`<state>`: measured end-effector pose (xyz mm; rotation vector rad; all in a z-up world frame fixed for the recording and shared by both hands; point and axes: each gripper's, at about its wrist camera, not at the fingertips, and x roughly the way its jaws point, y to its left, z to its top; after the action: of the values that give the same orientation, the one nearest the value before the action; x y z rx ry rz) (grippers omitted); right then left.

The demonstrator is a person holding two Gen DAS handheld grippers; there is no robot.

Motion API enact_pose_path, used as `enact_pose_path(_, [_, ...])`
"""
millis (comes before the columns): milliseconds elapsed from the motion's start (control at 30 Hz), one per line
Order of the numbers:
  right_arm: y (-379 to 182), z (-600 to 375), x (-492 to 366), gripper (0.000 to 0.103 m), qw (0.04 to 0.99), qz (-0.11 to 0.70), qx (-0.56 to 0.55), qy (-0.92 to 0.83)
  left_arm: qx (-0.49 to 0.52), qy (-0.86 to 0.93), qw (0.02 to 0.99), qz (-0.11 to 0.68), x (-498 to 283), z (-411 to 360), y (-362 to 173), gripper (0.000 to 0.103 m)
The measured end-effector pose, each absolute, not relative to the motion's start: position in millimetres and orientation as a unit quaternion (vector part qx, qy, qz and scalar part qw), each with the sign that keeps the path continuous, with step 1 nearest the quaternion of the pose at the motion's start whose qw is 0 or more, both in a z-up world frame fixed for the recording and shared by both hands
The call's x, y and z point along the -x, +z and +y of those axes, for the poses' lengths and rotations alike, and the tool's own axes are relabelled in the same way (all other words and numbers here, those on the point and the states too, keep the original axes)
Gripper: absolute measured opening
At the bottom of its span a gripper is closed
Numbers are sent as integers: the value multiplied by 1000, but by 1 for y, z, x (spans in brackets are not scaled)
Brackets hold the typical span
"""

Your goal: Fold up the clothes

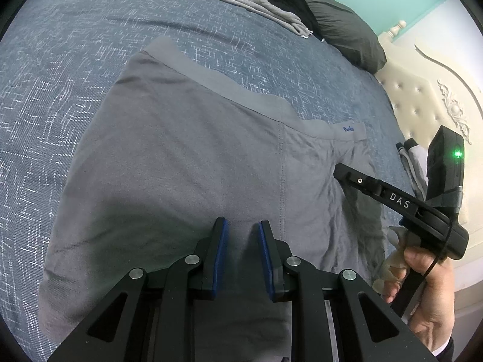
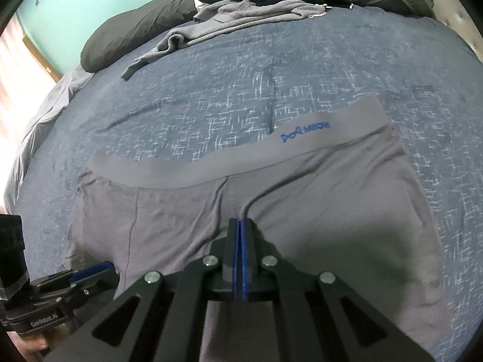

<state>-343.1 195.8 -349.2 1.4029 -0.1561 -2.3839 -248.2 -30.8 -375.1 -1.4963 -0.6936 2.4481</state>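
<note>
Underwear (image 2: pixel 241 211) spread flat on bed (image 2: pixel 241 90) for folding; my left tongs (image 1: pixel 241 226) apart above it, right tongs (image 2: pixel 240 223) together, seemingly nipping its middle fabric.

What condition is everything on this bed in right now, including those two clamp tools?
Grey boxer briefs: spread flat, unfolded, waistband away from the grippers.
Left gripper: open, over the briefs.
Right gripper: shut, tips at the briefs' centre.
Grey garment: crumpled, unfolded.
Dark pillow: lying beside the headboard.
</note>
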Motion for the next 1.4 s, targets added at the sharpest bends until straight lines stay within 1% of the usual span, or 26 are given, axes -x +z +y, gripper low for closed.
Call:
enact_pose_path(100, [-350,197,343,0,180,-54,-497,-847,504,827,93,-231,248,-31,-375,22])
enact_pose_path(133, [-350,198,343,0,178,-54,-497,-848,504,828,91,-230,248,-31,-375,20])
enact_pose_path(167, [-350,199,343,0,176,-54,-496,-848,504,828,89,-230,248,-32,-375,15])
enact_pose_path(267, [-350,201,343,0,169,-54,-495,-850,505,828,82,-231,248,-35,-376,12])
enact_pose_path(467, [-340,213,340,1,189,-96,-488,-847,498,835,76,-222,247,-27,-364,12])
enact_pose_path(733, [-331,213,308,1,244,-113,-504,-821,496,832,125,-215,239,4,-353,13])
enact_pose_path(867, [-333,218,304,1,240,-116,-508,-819,504,832,129,-192,238,19,-359,13])
enact_pose_path(1100, [-338,227,300,1,231,-120,-516,-816,512,831,122,-180,240,19,-364,12])
enact_pose_path(1333, [-343,235,296,1,223,-124,-523,-813,513,830,120,-182,239,18,-365,12])
enact_pose_path(1400, [-337,226,292,1,249,-122,-518,-809,513,831,120,-182,239,19,-366,12])
